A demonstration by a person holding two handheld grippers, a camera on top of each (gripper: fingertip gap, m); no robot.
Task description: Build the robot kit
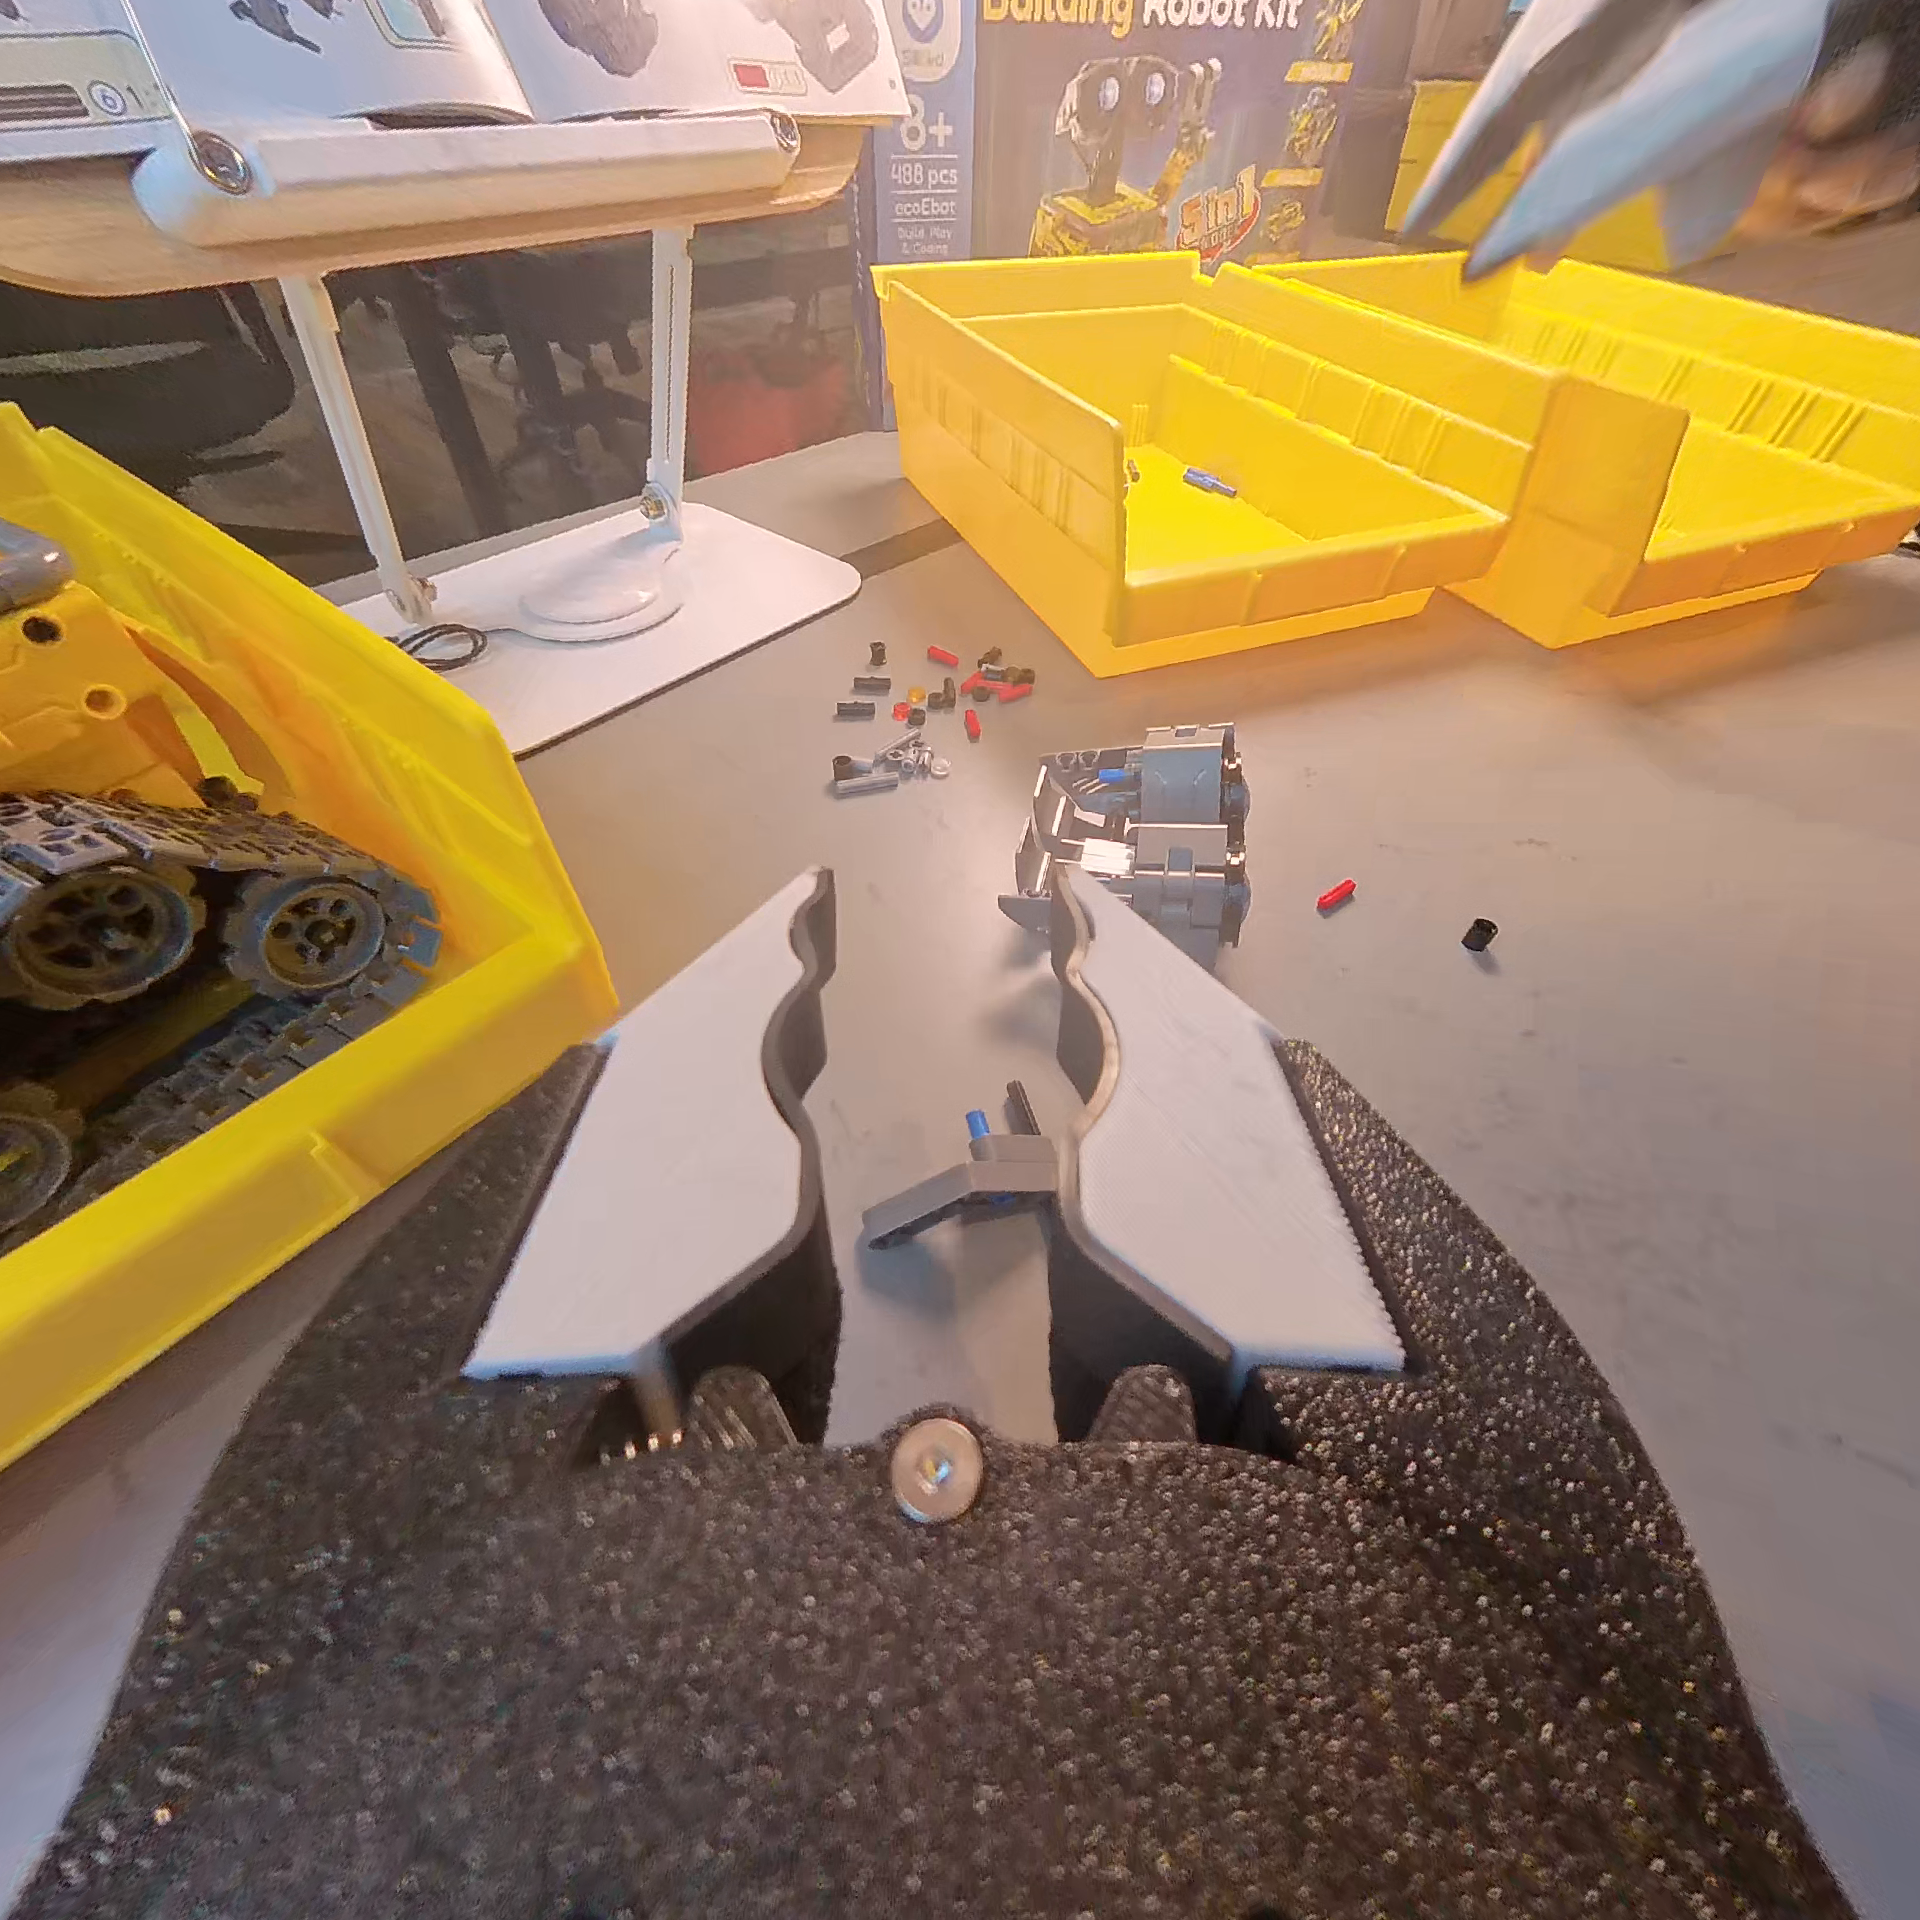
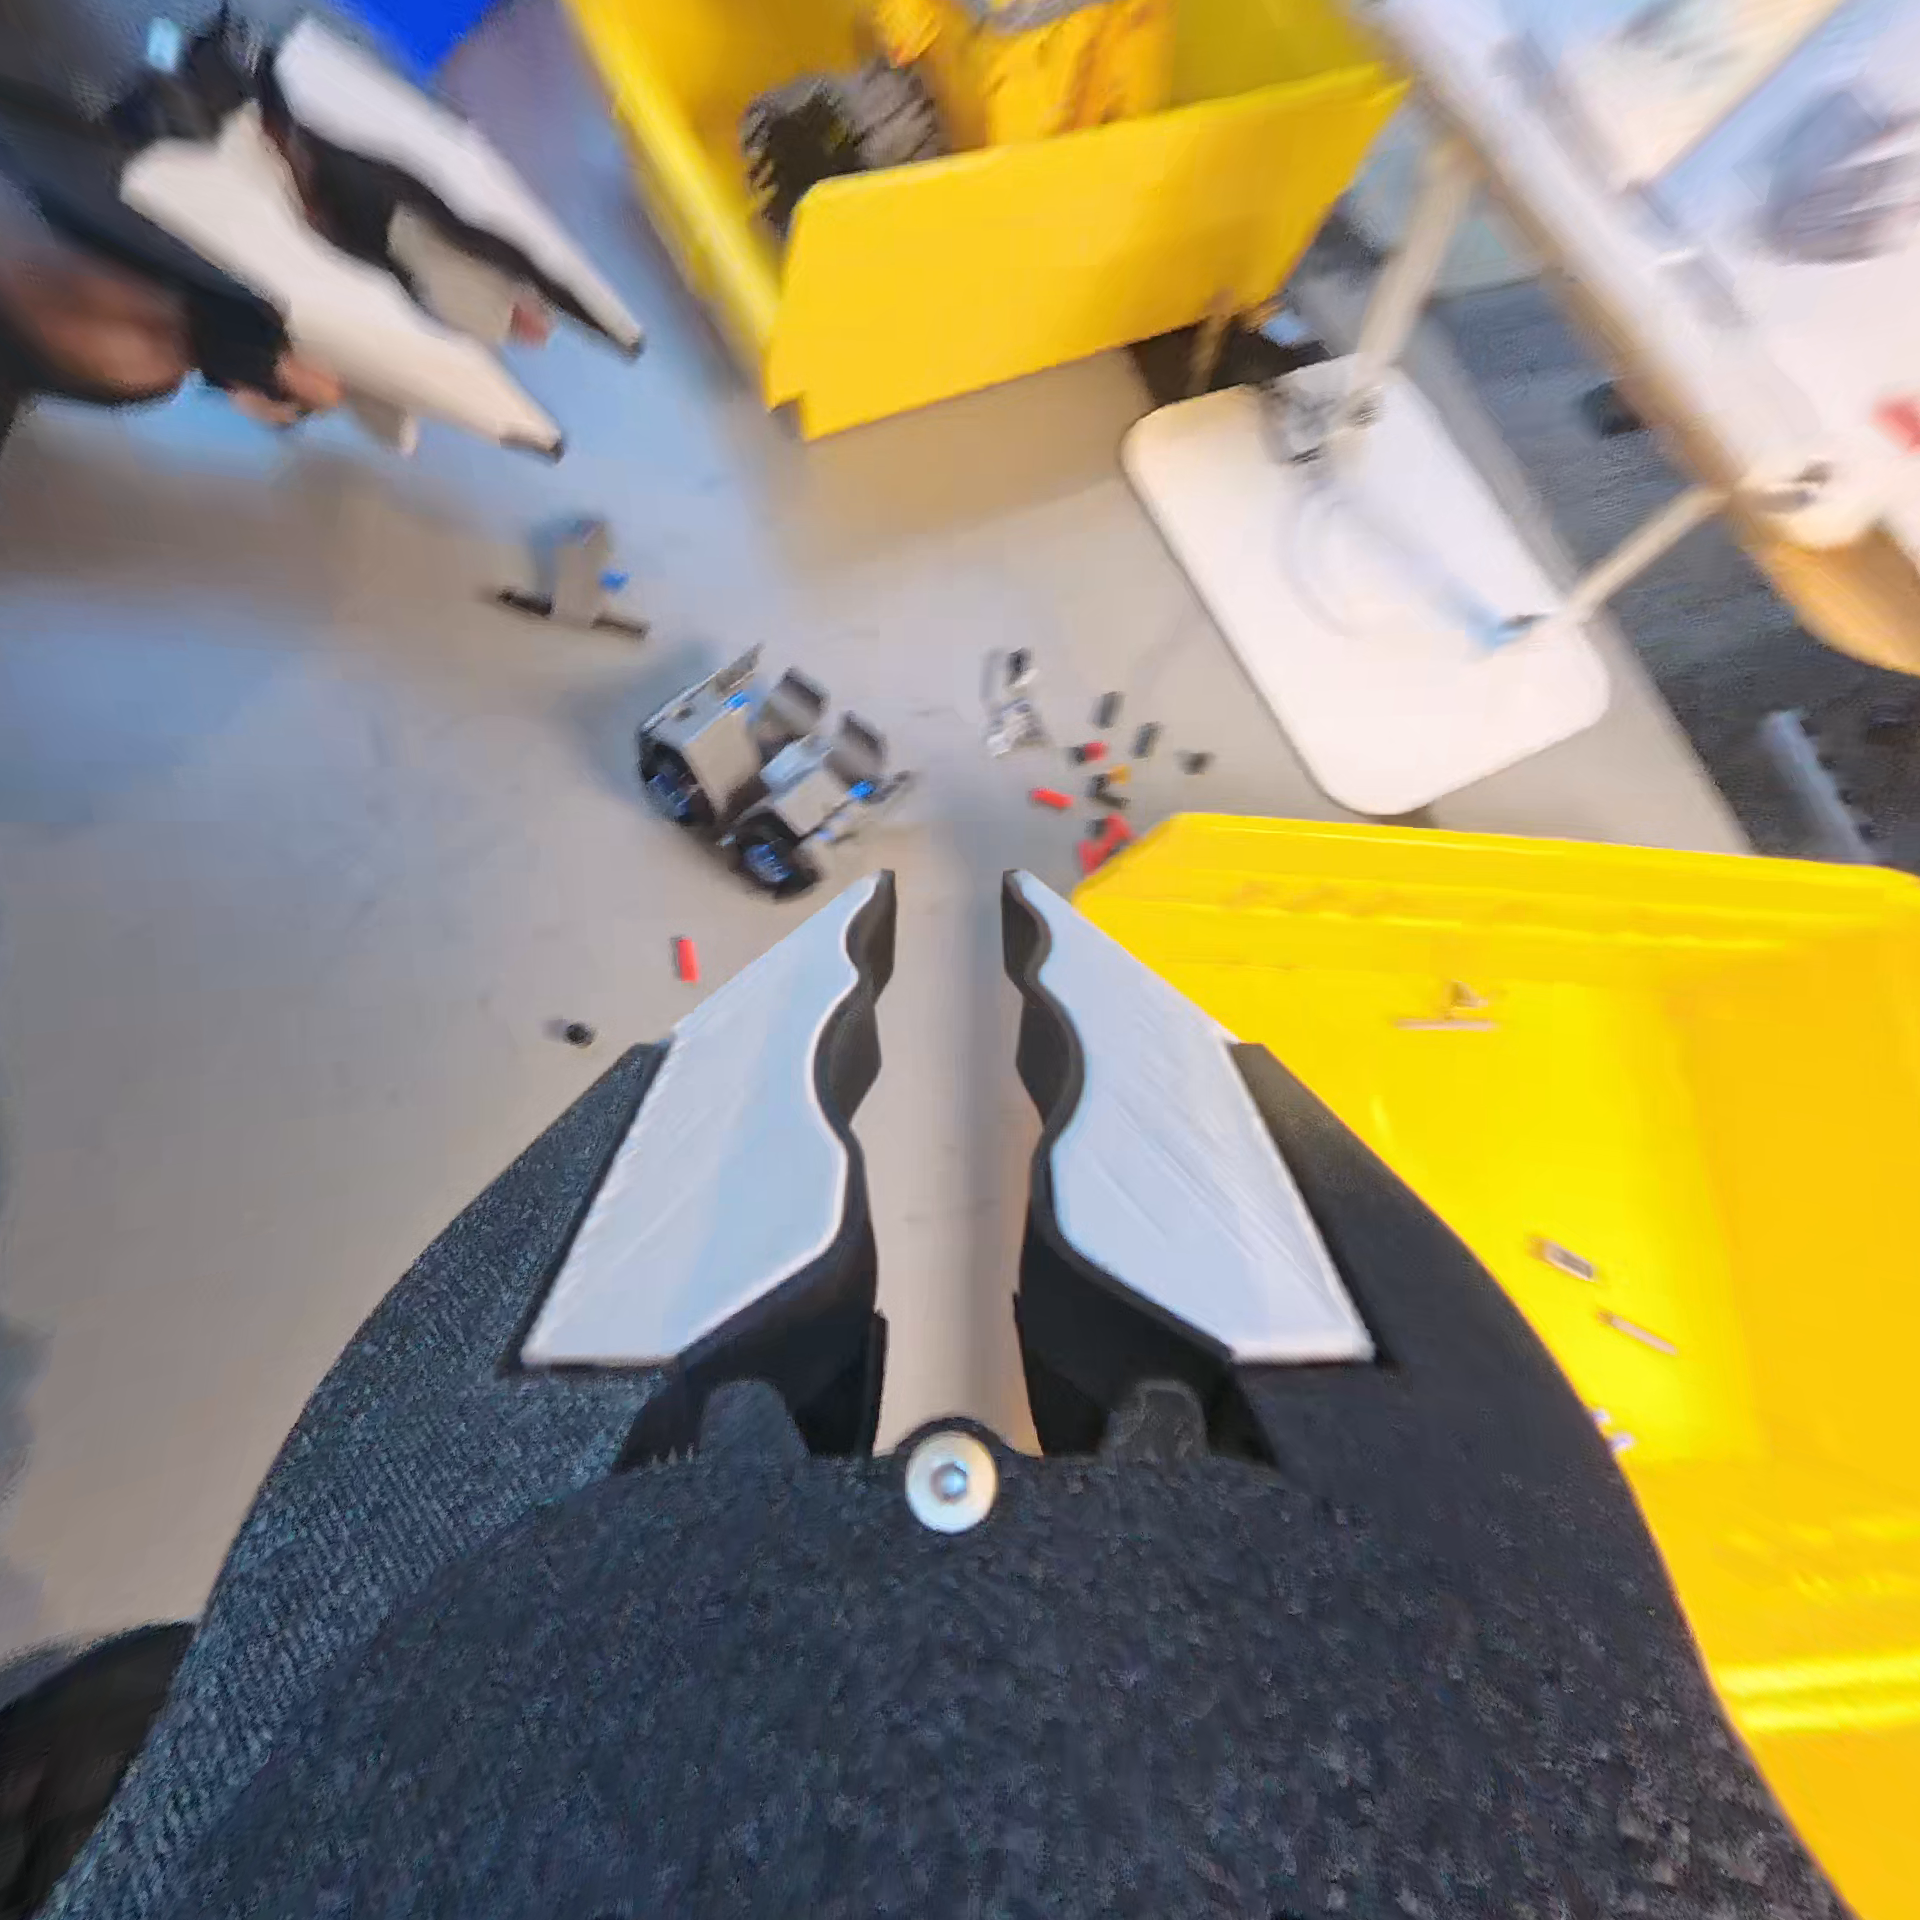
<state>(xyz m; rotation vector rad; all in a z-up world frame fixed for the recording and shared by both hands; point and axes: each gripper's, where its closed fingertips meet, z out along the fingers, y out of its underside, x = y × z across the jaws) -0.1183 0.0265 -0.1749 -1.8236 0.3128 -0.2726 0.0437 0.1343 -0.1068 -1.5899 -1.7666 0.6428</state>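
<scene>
My left gripper (image 1: 945, 894) is open and empty above the grey table. A small grey bent-beam piece with a blue pin (image 1: 966, 1174) lies on the table between its fingers, apart from them. A larger grey block assembly (image 1: 1143, 842) lies just past the right fingertip. My right gripper (image 2: 948, 888) is open with a narrow gap and holds nothing; the view is blurred. It is over the table beside a yellow bin (image 2: 1455, 894). The grey assembly (image 2: 769, 769) lies ahead of it. The left gripper (image 2: 592, 395) hovers over the small piece (image 2: 577, 582) there. The right gripper (image 1: 1558, 135) shows at top right.
A pile of small red, black and grey parts (image 1: 925, 707) lies mid-table. A red pin (image 1: 1335, 896) and a black bush (image 1: 1477, 933) lie at right. Two yellow bins (image 1: 1195, 603) stand behind. A left yellow bin (image 1: 312, 1143) holds a tracked model. A white book stand (image 1: 623, 613) and a kit box (image 1: 1122, 125) stand at the back. My hands' fingertips stand some 20 cm from each other. The black bush (image 1: 1477, 933) is about 20 cm from both grippers' fingertips. It turns up in the right wrist view (image 2: 580, 1037) as well.
</scene>
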